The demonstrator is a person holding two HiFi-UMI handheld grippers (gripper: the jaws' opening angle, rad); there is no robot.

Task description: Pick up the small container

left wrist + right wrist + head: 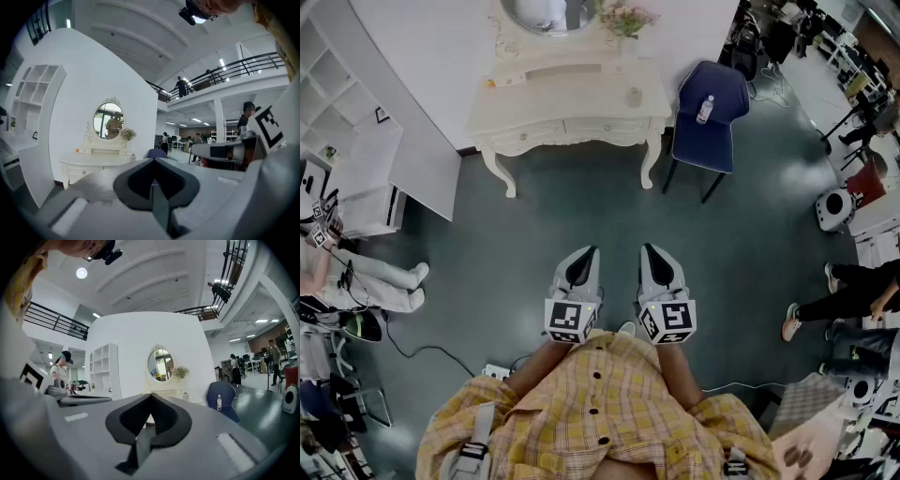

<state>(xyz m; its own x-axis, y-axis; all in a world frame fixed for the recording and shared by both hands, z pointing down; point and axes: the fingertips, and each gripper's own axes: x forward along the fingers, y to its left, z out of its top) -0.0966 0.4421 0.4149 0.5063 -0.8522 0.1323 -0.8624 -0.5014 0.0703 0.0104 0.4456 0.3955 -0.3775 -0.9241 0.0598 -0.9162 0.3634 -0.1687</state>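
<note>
A small greyish container [634,96] stands on the right part of the white dressing table [534,112], far ahead of both grippers. My left gripper [583,257] and right gripper [654,253] hang side by side over the dark floor, close to my body and pointing at the table. In the left gripper view my left gripper [152,161] has its jaws pressed together with nothing between them. The right gripper view shows my right gripper [150,398] shut and empty too. I cannot make out the container in either gripper view.
An oval mirror [108,120] and flowers [623,17] top the table. A blue chair [711,112] carrying a water bottle [705,109] stands to its right. White shelving [342,112] is at the left. People sit or stand at both sides, and cables lie on the floor.
</note>
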